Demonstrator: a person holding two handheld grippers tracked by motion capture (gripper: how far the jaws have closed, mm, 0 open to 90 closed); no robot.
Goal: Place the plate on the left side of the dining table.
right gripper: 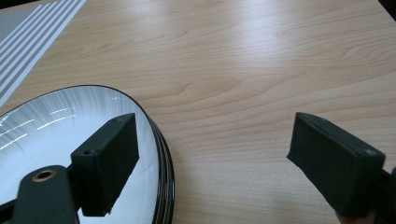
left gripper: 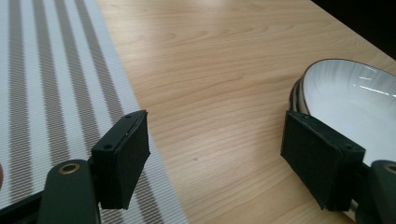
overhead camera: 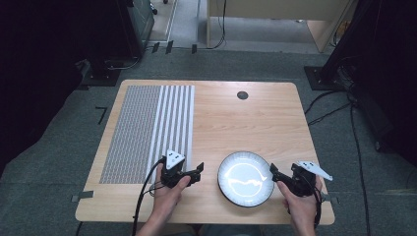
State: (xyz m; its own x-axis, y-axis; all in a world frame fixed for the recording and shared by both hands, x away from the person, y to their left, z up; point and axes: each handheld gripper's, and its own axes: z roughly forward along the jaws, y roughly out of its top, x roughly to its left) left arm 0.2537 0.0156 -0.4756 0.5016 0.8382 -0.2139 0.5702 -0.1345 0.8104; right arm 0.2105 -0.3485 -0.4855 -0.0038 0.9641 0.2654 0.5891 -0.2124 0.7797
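now the round white black-rimmed ceramic plate (overhead camera: pixel 245 178) lies between both wide-open, empty claws, right gripper (overhead camera: pixel 272 171) nearer than left gripper (overhead camera: pixel 200 169).

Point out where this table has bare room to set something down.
Widest bare patch: light wooden tabletop between the grey-and-white striped placemat and the right edge, beyond the white dark-rimmed plate. The near edge is crowded: left tongs, plate, right tongs.
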